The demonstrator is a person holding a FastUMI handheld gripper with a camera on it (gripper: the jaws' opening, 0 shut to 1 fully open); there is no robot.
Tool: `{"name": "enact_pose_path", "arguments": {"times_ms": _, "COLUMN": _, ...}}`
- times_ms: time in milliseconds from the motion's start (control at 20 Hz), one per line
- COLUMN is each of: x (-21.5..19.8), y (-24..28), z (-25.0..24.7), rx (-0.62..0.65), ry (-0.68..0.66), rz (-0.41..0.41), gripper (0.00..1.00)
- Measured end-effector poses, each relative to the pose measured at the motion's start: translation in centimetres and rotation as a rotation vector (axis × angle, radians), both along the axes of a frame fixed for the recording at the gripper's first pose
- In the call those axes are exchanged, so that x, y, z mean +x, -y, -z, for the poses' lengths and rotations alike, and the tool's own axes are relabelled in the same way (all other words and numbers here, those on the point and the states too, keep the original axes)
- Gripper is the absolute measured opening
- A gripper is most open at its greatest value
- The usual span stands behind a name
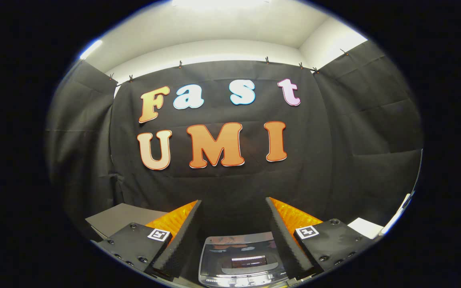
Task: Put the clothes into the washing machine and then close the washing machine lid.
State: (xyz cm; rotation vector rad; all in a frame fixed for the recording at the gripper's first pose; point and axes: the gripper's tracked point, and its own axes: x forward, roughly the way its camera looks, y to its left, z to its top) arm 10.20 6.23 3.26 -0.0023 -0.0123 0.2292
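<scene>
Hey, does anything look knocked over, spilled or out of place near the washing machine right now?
Nothing stands out. The washing machine sits upright between and below the open gripper fingers, its glossy lid down and level. No clothes or spills show around it, and the gripper holds nothing.

The gripper has two broad, flat fingers that taper forward to narrow ends, their inner faces covered in a ribbed, ridged padding. Each finger is fixed to a dark, matte block at its base, fastened with round-headed screws along the edges. On top of each block sits a small square white tag printed with a black pattern. The jaws stand wide apart.
</scene>
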Motion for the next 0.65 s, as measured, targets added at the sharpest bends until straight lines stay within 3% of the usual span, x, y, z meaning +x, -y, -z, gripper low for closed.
{"name": "enact_pose_path", "arguments": {"times_ms": 450, "x": -7.7, "y": 2.8, "z": -0.7, "rx": -0.038, "ry": 0.018, "rz": 0.021, "gripper": 0.99}}
{"name": "enact_pose_path", "arguments": {"times_ms": 650, "x": -9.0, "y": 3.5, "z": -0.8, "rx": -0.028, "ry": 0.03, "rz": 0.042, "gripper": 0.99}}
